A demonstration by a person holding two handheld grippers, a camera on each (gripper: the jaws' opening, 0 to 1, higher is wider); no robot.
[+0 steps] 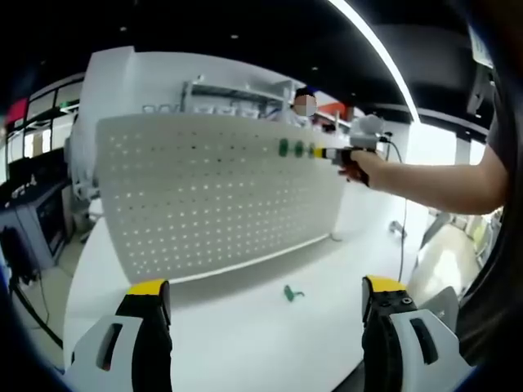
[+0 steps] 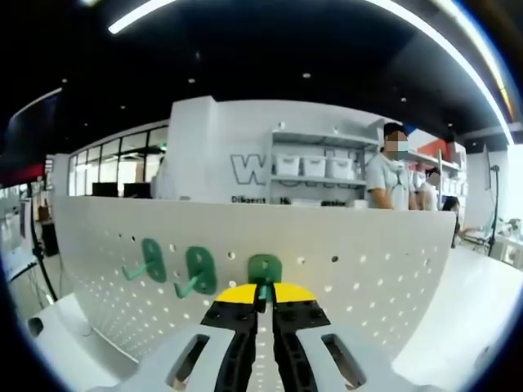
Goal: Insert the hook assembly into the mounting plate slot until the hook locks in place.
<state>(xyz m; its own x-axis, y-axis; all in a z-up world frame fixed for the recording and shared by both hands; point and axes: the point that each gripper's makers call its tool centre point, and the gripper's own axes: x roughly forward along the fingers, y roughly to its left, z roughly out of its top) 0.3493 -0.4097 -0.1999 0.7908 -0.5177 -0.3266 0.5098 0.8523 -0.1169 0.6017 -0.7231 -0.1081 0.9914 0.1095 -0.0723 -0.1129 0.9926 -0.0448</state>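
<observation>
At the centre of the right gripper view, the right gripper [image 2: 263, 309] has its yellow-tipped jaws drawn nearly together on the stem of a green hook [image 2: 264, 269], whose back plate sits against the white pegboard [image 2: 368, 269] that serves as the mounting plate. Two more green hooks [image 2: 176, 269] already hang in the same row, to the left of centre. In the left gripper view, the pegboard [image 1: 212, 196] spans the middle of the frame, with the person's hand [image 1: 359, 167] and the right gripper at its upper right corner. The left gripper [image 1: 265, 306] hovers wide open and empty at the bottom of the frame, above a loose green hook [image 1: 292, 293] lying on the white table [image 1: 245, 343]. The insertion step appears under way; the next move likely calls for pressing the hook home until it locks.
</observation>
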